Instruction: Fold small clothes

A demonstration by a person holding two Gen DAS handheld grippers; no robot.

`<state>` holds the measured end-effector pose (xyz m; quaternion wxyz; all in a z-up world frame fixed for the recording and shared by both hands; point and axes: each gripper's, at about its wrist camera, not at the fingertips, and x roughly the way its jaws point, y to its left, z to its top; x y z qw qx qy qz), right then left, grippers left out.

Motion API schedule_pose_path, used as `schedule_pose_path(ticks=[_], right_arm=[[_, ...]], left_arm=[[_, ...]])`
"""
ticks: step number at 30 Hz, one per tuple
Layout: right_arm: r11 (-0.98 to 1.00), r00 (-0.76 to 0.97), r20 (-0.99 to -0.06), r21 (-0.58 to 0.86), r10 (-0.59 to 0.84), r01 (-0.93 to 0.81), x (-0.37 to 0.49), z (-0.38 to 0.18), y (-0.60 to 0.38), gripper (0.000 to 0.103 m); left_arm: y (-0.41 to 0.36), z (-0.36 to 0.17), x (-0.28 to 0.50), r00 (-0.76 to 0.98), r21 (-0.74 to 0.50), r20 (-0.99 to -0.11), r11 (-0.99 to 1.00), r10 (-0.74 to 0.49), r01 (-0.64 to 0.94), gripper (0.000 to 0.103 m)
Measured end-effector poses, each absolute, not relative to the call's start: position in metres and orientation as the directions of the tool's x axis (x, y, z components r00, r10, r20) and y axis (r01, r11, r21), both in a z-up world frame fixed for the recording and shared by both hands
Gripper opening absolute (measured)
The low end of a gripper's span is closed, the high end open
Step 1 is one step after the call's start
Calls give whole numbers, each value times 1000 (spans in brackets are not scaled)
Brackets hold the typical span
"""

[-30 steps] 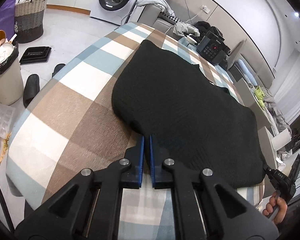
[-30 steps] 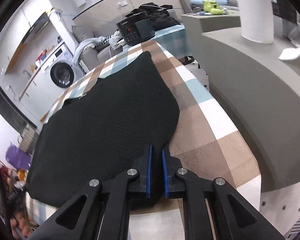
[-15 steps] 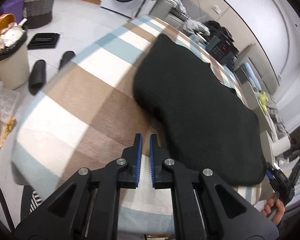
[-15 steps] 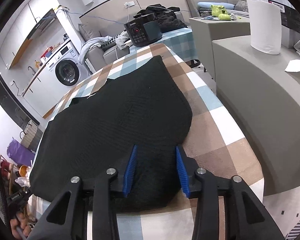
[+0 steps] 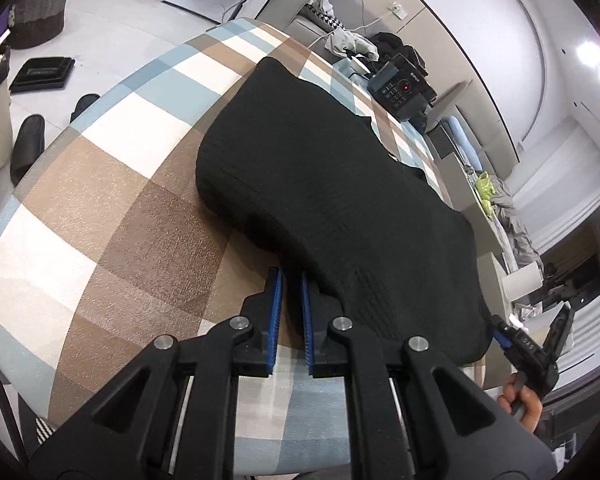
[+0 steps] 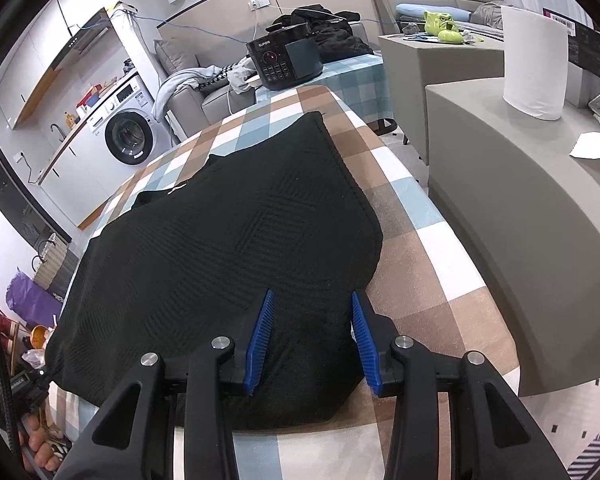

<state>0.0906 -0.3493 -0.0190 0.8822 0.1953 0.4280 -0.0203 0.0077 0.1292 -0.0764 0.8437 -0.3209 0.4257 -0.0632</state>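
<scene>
A black knit garment (image 5: 332, 184) lies folded flat on the checked tablecloth (image 5: 112, 184); it also shows in the right wrist view (image 6: 220, 240). My left gripper (image 5: 291, 280) is nearly shut with a narrow gap, empty, at the garment's near left edge. My right gripper (image 6: 312, 304) is open, its blue pads on either side of the garment's near right corner, gripping nothing. The right gripper also shows in the left wrist view (image 5: 532, 340) at the garment's far corner.
A black rice cooker (image 6: 284, 60) stands at the table's far end. A grey counter (image 6: 520, 200) with a paper roll (image 6: 534, 64) runs close on the right. A washing machine (image 6: 130, 138), bin and slippers (image 5: 28, 140) are on the floor to the left.
My right gripper has opened and let go of the garment's corner. My left gripper has come off the garment's edge and sits just beside it, slightly parted.
</scene>
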Motion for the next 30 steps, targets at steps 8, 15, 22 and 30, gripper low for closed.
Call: schedule_pose_path(ticks=[8,15,22,30], right_arm=[[927,629,-766,320,131,197,92,-19,-349,40],[927,626,-770,315,123,205,93,-20,-351,40],[928,619,-777,304,112,214,98,-21,-349,41],[928,615,-782,299,104,223,104,-22,-345,41]], left_arm=[[148,-85,9,657,-619,-667,752,-351,-227,46],[155,-90,31,680,-605,-660,763,-320,-228,46],[149,-88,39,706,-605,-631,773,-320,-190,0],[166,-74,10,720,-559,-636,809,-279,-180,0]])
